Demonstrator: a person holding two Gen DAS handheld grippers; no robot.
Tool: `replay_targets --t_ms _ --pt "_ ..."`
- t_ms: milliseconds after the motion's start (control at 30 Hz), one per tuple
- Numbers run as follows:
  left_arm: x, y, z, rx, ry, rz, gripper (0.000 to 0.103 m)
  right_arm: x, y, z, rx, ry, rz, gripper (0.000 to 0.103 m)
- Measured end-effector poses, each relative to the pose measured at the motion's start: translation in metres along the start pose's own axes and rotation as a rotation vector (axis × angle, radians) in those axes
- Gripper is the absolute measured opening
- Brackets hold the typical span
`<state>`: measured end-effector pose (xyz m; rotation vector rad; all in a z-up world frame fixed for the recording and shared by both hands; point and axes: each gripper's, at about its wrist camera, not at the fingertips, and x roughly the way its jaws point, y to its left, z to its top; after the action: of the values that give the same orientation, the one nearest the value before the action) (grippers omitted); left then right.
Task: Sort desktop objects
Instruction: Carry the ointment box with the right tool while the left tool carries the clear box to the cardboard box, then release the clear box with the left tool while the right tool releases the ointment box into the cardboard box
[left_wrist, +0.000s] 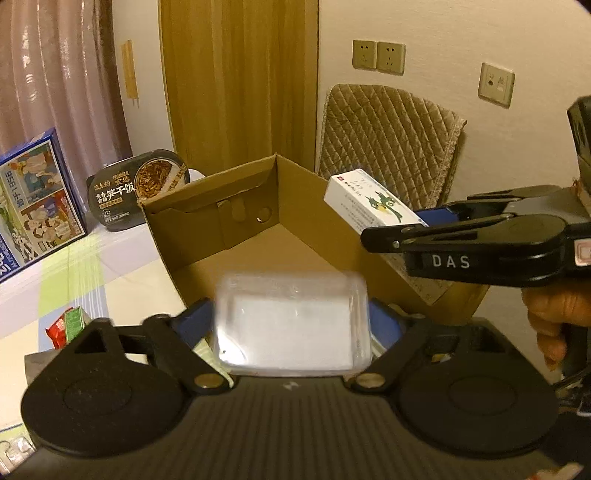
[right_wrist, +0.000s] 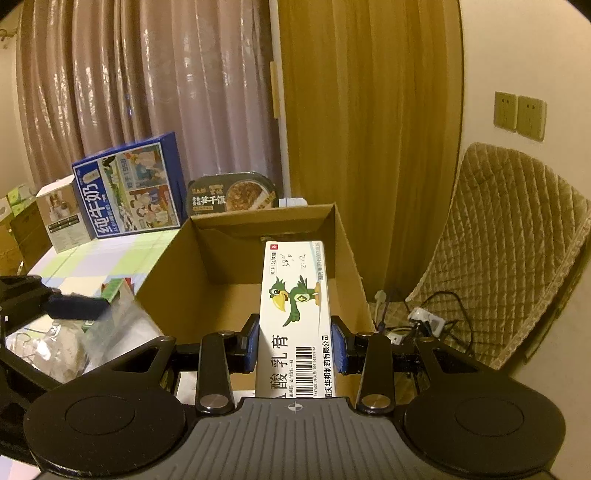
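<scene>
We see a plain brown open cardboard box (right_wrist: 207, 273) and a long white carton printed with a green bird and a black barcode (right_wrist: 295, 306). The clear plastic case (left_wrist: 291, 325) shows a white inside. The surface (left_wrist: 122, 266) wears a check of pale green, lilac and cream. A tall blue milk carton (right_wrist: 129, 192) carries cartoon panels, and the quilted chair cover (right_wrist: 513, 236) is tan.

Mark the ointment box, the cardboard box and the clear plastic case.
ointment box (right_wrist: 293, 295), right wrist view, on the green bird print.
cardboard box (right_wrist: 207, 266), right wrist view, on its inner left wall.
clear plastic case (left_wrist: 291, 325), left wrist view, on its lid.
</scene>
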<state>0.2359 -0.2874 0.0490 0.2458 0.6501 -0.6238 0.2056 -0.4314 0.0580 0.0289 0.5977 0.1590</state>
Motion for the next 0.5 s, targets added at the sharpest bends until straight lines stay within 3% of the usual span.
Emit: replay_targets --t_ms 500 --pt "-0.030 0.011 -0.016 -0.042 -0.024 0.032 0.091 0.007 0.012 -0.004 -0.005 0.013 0.031 0.036"
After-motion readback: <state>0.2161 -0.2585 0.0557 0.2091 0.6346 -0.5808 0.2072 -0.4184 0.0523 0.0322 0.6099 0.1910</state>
